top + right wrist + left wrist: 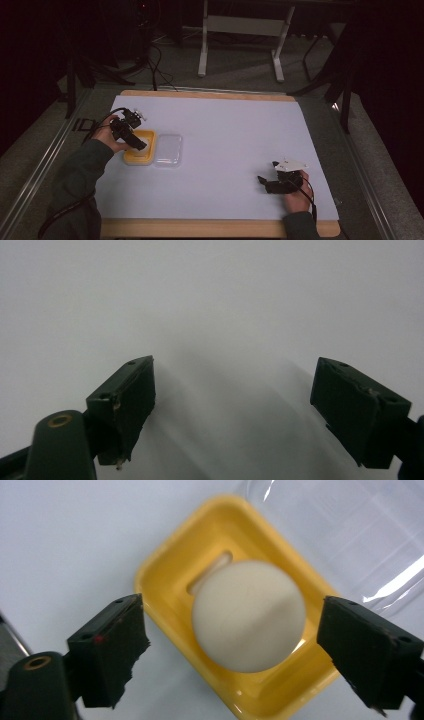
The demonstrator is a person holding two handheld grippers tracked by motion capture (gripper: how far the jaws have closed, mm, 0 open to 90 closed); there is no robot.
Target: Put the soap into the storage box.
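The left gripper (235, 645) hangs over a pale ball (248, 616) lying in a yellow tray (165, 562), jaws wide and clear of it; the ball looks smooth, light and prone to roll, best pinched across its middle. The right gripper (266, 181) rests open on the white table (230, 130), a clear lid (167, 149) beside the tray, dark room beyond.
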